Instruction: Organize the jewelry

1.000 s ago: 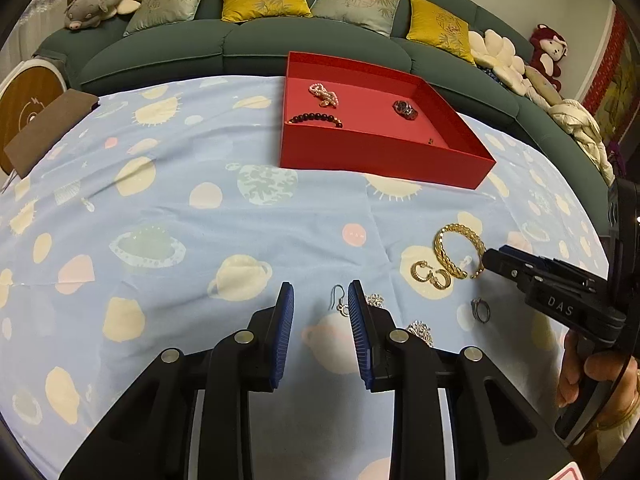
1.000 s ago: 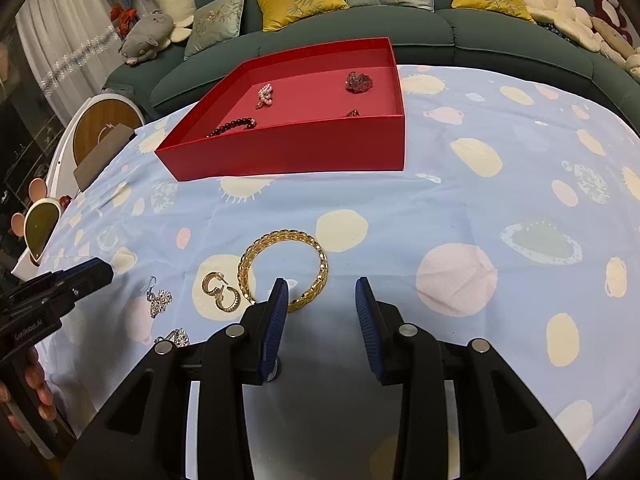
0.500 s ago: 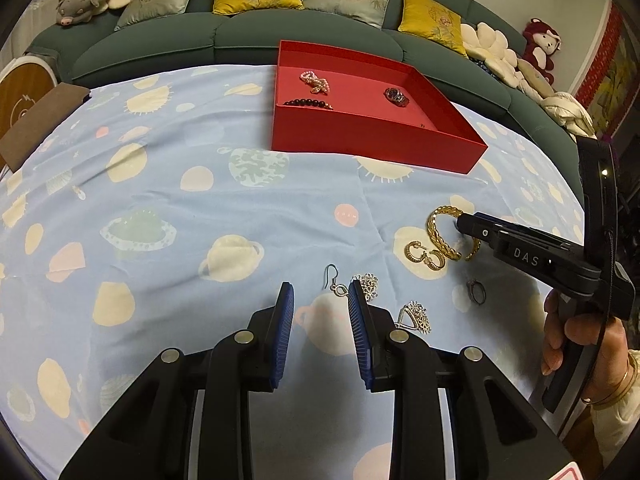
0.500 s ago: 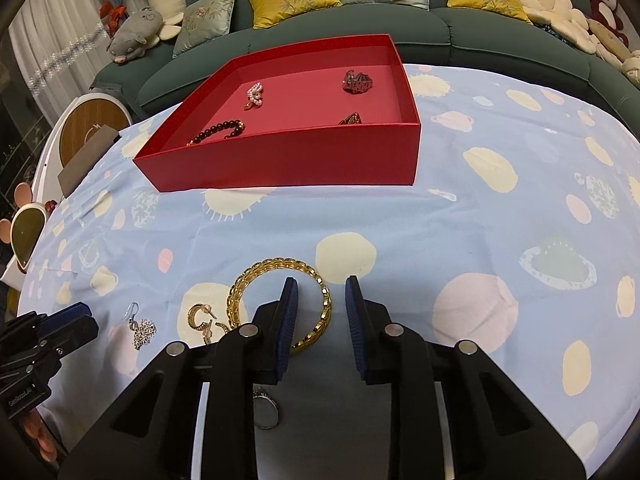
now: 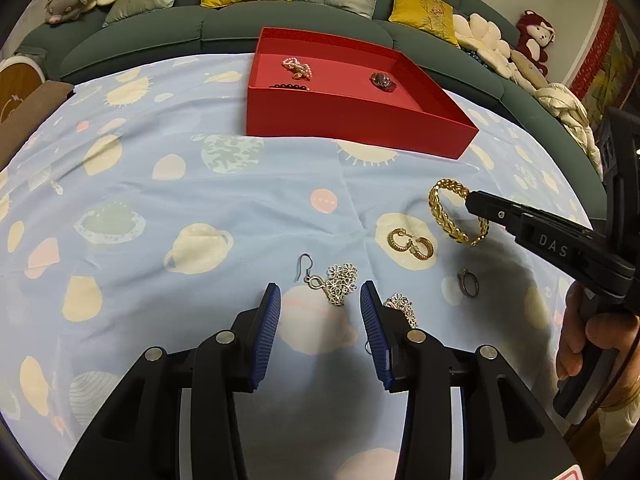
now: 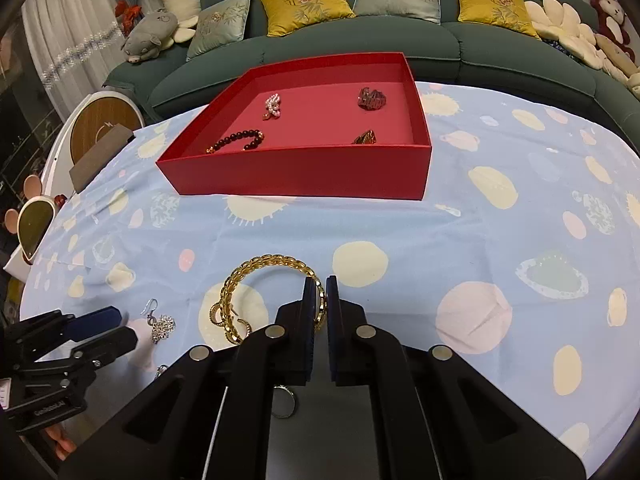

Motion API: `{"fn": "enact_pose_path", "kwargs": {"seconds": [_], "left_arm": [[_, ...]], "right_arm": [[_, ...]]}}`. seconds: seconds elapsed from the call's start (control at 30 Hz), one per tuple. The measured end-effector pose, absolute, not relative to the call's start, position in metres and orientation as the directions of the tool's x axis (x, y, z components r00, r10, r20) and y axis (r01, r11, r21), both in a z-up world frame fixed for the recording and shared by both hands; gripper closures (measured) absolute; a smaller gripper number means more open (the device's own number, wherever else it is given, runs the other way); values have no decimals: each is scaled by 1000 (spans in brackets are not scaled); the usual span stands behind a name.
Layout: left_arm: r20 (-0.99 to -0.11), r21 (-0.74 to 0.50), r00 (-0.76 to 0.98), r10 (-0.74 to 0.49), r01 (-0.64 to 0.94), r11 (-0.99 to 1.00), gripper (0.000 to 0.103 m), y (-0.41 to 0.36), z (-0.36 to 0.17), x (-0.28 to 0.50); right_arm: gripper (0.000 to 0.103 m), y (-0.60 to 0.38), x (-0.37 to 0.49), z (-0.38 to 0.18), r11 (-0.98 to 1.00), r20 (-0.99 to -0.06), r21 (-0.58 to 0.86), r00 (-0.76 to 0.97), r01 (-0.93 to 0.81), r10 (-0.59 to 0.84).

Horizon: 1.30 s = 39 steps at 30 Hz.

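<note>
My right gripper (image 6: 321, 292) is shut on the near right rim of a gold braided bracelet (image 6: 256, 268), which lies on the blue patterned cloth; in the left wrist view its tip (image 5: 472, 200) pinches the bracelet (image 5: 444, 212). My left gripper (image 5: 320, 308) has its jaws opening, with a silver flower earring (image 5: 340, 282) just ahead of the tips and not touched. A second silver earring (image 5: 402, 306) lies beside the right finger. Gold hoop earrings (image 5: 412, 242) and a ring (image 5: 468, 282) lie between the grippers. The red box (image 6: 300, 172) holds a pearl piece (image 6: 273, 106), a dark bead bracelet (image 6: 238, 142) and a dark red brooch (image 6: 372, 99).
A green sofa (image 6: 360, 40) with yellow and grey cushions and plush toys curves behind the table. A brown pad (image 5: 28, 116) lies at the cloth's far left edge. A person's hand (image 5: 592, 340) grips the right tool's handle.
The right jaws closed onto the gold bracelet's rim. The left jaws spread wider, with the silver flower earring now lying in front of their gap.
</note>
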<state>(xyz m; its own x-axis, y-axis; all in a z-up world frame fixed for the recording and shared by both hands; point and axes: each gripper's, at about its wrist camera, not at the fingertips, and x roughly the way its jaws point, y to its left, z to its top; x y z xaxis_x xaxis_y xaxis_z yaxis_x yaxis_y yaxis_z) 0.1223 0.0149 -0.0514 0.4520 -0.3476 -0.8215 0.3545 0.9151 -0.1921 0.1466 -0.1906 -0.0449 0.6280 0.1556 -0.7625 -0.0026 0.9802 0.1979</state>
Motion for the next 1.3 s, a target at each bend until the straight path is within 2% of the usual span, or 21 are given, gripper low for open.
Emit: {"fn": "enact_pose_path", "kwargs": {"seconds": [0.5, 0.77, 1.3], "left_arm": [[-798, -89, 528, -292, 375, 923, 64, -8, -65, 128], [-781, -46, 564, -269, 378, 925, 78, -7, -67, 123], [-778, -86, 546, -310, 396, 914, 85, -3, -62, 119]], "right_arm": [[99, -212, 123, -30, 975, -758, 221, 632, 18, 161], [99, -213, 120, -28, 974, -756, 225, 633, 18, 163], [99, -213, 118, -19, 971, -743, 238, 646, 10, 175]]}}
